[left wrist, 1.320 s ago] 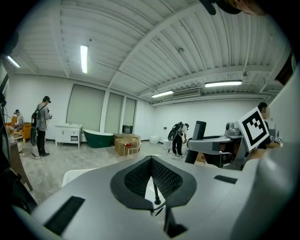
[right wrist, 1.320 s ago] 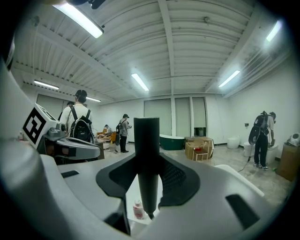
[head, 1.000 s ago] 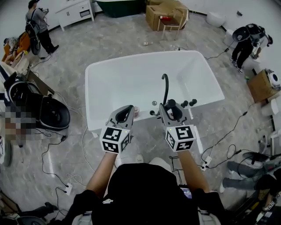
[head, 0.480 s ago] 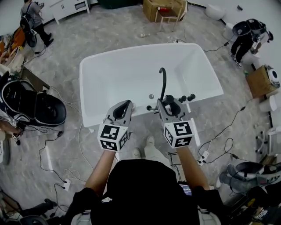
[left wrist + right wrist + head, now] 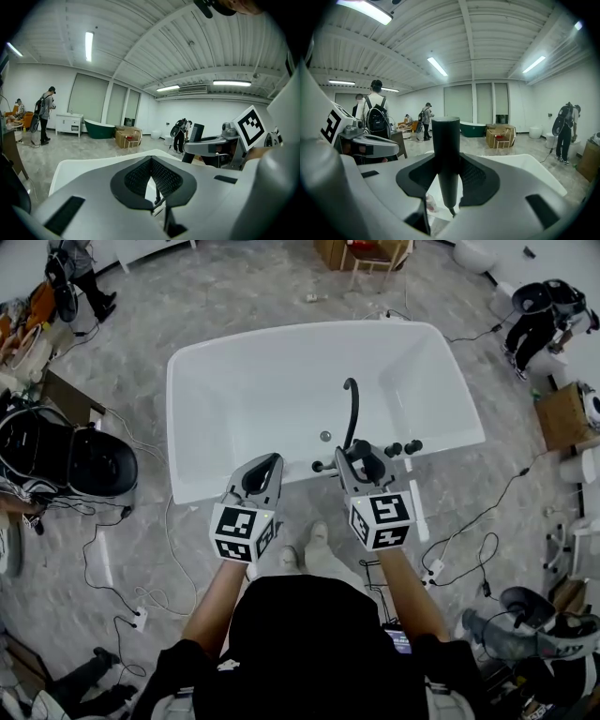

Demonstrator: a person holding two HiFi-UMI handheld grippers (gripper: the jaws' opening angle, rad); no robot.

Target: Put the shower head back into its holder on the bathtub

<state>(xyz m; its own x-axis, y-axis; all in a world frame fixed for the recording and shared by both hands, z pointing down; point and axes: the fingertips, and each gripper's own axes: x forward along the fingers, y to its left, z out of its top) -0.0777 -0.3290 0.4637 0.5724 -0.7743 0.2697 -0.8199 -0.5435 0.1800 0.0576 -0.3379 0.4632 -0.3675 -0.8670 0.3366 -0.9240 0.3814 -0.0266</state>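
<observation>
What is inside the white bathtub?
Only a round drain shows on the bare floor of the bathtub, near the black spout. The right gripper, holding the shower head, covers part of the near side.

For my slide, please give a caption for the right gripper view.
Right gripper shut on the upright black shower head, white bathtub beyond.

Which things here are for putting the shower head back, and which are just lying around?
For the job:
- shower head
- right gripper, which is holding it
- white bathtub
- taps on its edge

Just lying about:
- cardboard box
- green bathtub
</observation>
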